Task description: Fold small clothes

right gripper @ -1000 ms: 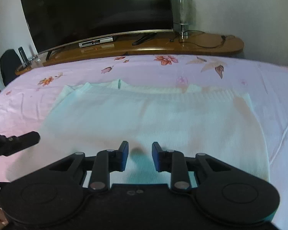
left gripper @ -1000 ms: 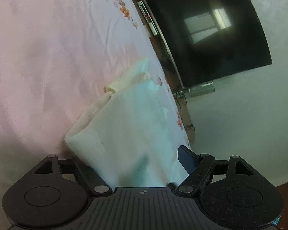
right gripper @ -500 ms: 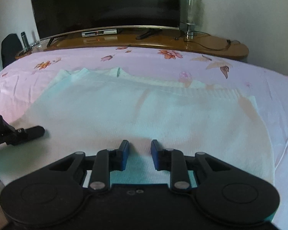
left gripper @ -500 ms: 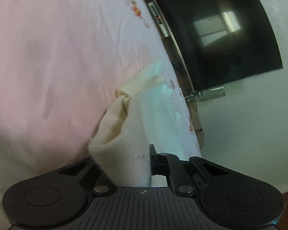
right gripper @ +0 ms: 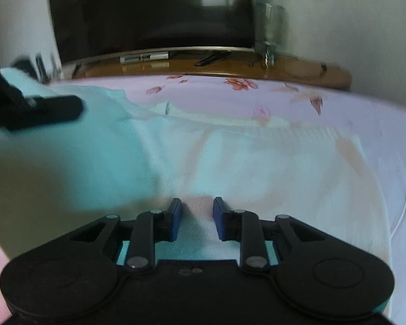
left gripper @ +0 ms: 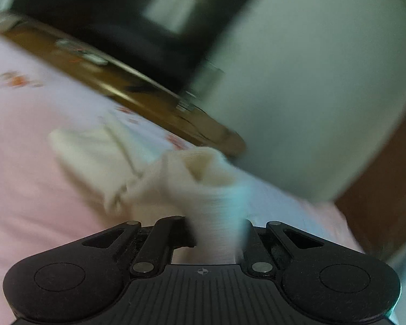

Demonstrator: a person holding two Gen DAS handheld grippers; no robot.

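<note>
The left gripper (left gripper: pixel 216 230) is clamped on a bunched edge of the white knit garment (right gripper: pixel 257 168), whose cloth fills the space between its fingers and rises just ahead of them, lifted off the pink floral bedsheet (left gripper: pixel 27 178); this view is blurred. The right gripper (right gripper: pixel 195 216) hovers low over the garment's near edge with its fingers apart and nothing between them. The garment spreads ahead of it on the sheet, its left side raised up. Beyond stand a wooden TV stand (right gripper: pixel 297 67) and a dark television (right gripper: pixel 149 13).
</note>
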